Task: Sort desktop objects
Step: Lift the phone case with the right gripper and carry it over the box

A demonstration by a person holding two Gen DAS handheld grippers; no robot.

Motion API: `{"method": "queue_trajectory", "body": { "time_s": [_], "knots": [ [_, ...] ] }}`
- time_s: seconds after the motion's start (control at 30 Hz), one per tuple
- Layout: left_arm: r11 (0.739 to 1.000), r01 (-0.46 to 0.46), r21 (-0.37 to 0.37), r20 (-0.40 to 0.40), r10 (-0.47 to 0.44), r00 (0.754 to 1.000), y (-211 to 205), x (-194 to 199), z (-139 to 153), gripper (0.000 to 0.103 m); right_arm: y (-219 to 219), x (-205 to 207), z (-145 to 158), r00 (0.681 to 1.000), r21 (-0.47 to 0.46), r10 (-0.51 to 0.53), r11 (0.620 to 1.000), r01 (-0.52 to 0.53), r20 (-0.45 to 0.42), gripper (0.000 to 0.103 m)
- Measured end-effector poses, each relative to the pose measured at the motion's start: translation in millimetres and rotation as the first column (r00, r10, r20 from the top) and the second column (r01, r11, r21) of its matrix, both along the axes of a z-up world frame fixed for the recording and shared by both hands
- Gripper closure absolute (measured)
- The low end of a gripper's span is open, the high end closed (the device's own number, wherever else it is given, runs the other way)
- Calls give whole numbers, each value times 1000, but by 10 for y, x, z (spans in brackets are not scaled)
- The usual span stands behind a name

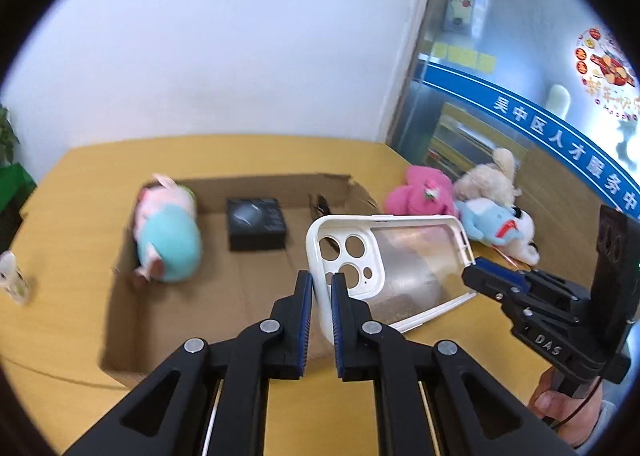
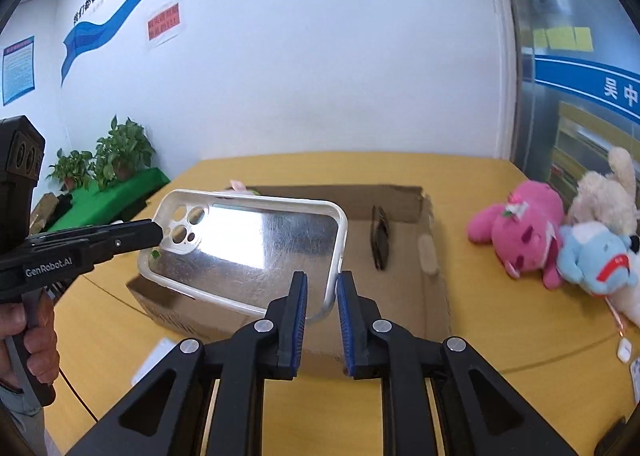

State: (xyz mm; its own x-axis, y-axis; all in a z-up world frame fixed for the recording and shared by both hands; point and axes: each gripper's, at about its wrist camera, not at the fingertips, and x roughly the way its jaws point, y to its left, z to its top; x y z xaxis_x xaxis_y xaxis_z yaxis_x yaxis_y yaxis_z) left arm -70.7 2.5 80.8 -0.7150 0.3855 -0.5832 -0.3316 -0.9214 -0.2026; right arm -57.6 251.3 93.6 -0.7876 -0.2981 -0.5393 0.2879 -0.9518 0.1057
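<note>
Your left gripper (image 1: 322, 288) and right gripper (image 2: 322, 288) each pinch an end of the white-rimmed, clear-backed phone case (image 1: 384, 256), held tilted above the cardboard box (image 1: 256, 288).

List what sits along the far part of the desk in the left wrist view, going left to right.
Small white bottle → pink-and-teal plush toy → black box → dark folded item → pink plush toy → cream plush toy. The blue-and-white plush overlaps those two, so it is left out.
</note>
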Motion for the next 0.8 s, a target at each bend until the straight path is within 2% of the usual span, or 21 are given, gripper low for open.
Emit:
{"method": "queue_trajectory", "body": {
  "time_s": [0.17, 0.33, 0.5, 0.67, 0.8],
  "knots": [
    [998, -64, -15, -11, 64, 998, -356, -196, 141, 95, -421, -355, 65, 997, -14, 74, 997, -74, 16, 86],
    [990, -133, -40, 26, 134, 991, -735, -463, 58, 95, -900, -746, -132, 985, -33, 145, 989, -142, 90, 85],
    [980, -164, -110, 140, 178, 974, -985, -806, -348, 95, -1193, -1063, -557, 960, -58, 182, 983, -174, 212, 84],
    [967, -155, -202, 268, 207, 941, -1052, -1067, -893, 95, -1331, -1363, -1062, 914, -84, 186, 982, -167, 360, 83],
    [951, -143, -274, 340, 234, 911, -1057, -1200, -1183, 95, -1430, -1470, -1330, 875, -84, 184, 983, -163, 448, 80]
  ]
}}
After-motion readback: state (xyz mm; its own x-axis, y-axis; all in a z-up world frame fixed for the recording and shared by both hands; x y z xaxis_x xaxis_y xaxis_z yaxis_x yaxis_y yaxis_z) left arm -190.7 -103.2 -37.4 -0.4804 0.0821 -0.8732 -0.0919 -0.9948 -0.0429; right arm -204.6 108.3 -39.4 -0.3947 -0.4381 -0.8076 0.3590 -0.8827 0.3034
